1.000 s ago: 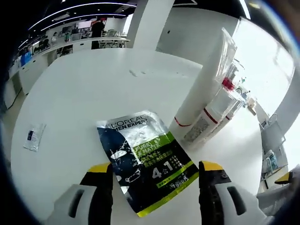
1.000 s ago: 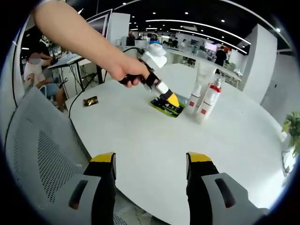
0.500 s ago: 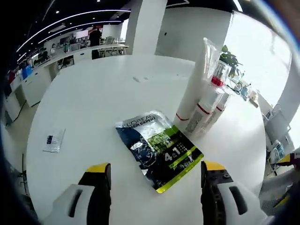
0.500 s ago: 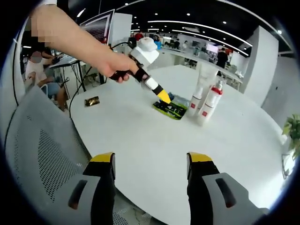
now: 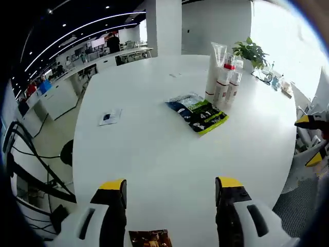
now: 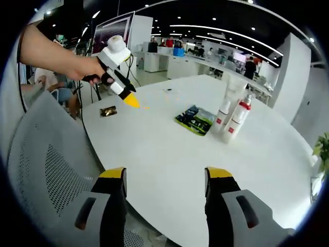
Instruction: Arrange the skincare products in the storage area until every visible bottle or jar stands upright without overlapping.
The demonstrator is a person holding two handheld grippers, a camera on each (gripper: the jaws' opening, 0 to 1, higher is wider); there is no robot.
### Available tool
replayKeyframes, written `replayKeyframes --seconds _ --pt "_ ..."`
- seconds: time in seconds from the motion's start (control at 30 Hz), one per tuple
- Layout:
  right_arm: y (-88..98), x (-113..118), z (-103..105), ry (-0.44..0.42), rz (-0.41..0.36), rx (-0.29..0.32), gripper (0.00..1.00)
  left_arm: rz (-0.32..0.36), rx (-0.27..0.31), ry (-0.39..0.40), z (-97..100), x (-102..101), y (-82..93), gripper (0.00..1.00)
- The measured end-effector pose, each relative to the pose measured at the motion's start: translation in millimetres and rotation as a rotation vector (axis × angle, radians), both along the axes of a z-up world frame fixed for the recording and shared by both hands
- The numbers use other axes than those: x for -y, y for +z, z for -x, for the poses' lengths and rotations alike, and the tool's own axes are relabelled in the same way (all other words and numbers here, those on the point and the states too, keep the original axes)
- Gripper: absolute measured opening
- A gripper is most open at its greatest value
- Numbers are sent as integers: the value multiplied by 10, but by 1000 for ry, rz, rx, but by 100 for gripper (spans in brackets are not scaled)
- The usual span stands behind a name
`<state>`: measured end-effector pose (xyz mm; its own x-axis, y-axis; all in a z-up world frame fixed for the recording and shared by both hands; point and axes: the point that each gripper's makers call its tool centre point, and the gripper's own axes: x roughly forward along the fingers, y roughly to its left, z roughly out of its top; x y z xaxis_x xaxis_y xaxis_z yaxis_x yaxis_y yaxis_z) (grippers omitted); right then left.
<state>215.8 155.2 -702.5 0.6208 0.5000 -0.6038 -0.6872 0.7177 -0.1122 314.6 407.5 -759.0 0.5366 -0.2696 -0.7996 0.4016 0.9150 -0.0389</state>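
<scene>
The brown sachet [image 5: 150,239] at the bottom of the left gripper view is cut off by the edge; its print is unreadable. The right gripper view shows it whole, near the table [image 6: 169,154] rim. The L'Oréal sachet [image 5: 198,113] lies flat beside the tube [image 5: 214,72] and two red-capped bottles [image 5: 230,77], which stand upright together. Left gripper [image 5: 169,208] and right gripper [image 6: 163,198] hold nothing, jaws apart.

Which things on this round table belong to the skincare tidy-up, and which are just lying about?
Job items:
- white tube, upright
- two red-capped bottles, upright beside the tube
- dark green-edged sachet, lying flat near them

Lying about:
- small clear packet out on the table
- brown packet at the table's near edge
- mesh chair
</scene>
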Motion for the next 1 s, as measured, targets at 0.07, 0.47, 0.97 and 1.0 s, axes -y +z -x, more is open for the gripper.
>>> replayKeyframes --seconds 0.07,0.47,0.97,1.0 --pt "-2 -14 12 10 2 -1 58 -15 -20 32 148 -155 -46 72" --pt "-15 -35 46 28 11 -7 57 -103 -129 59 663 -577 -428 64" --pt "-46 -31 65 43 21 -16 56 -52 -118 53 591 -509 -399 40" --pt "-48 -29 65 44 24 -16 56 -51 -114 48 591 -502 -398 40"
